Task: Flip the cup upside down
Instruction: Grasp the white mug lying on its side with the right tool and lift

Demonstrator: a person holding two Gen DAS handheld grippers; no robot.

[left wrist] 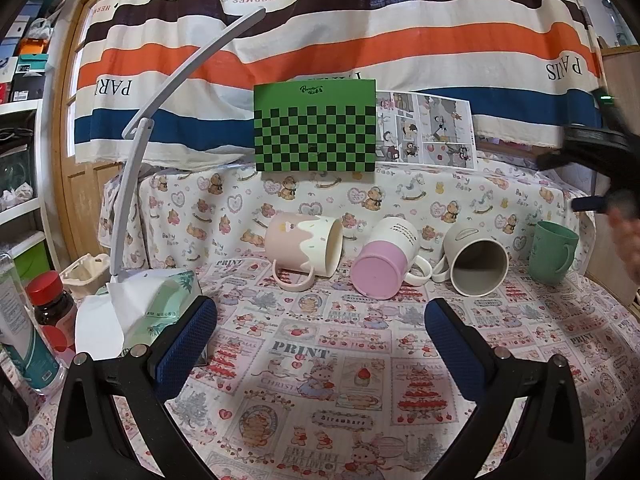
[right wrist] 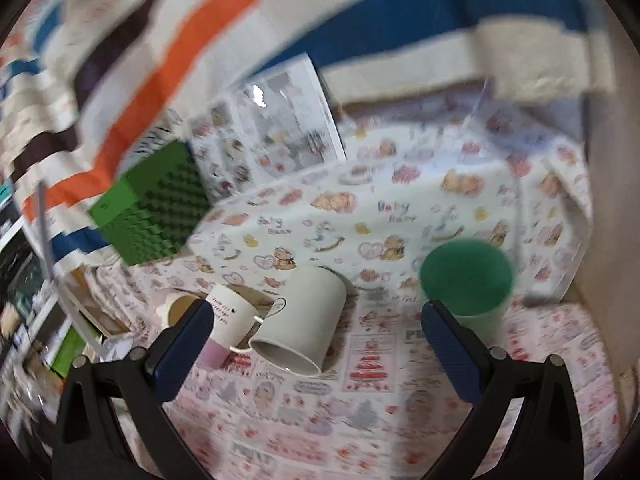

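Observation:
Four cups stand in a row on the printed tablecloth. A pink and cream cup [left wrist: 305,251] lies on its side at the left. A white cup with a pink base [left wrist: 384,263] lies on its side beside it. A cream mug [left wrist: 476,266] lies on its side, mouth toward me. A green cup [left wrist: 553,257] stands upside down at the right, flat base up [right wrist: 467,280]. My left gripper [left wrist: 320,334] is open and empty, in front of the cups. My right gripper [right wrist: 318,334] is open and empty, above and before the cream mug [right wrist: 302,326], left of the green cup.
A green checkered box [left wrist: 315,128] and a picture sheet [left wrist: 426,130] lean on the raised ledge behind the cups. A white desk lamp [left wrist: 132,184], a tissue pack [left wrist: 148,312] and bottles [left wrist: 52,308] stand at the left. The right hand's gripper body [left wrist: 600,160] shows at the right edge.

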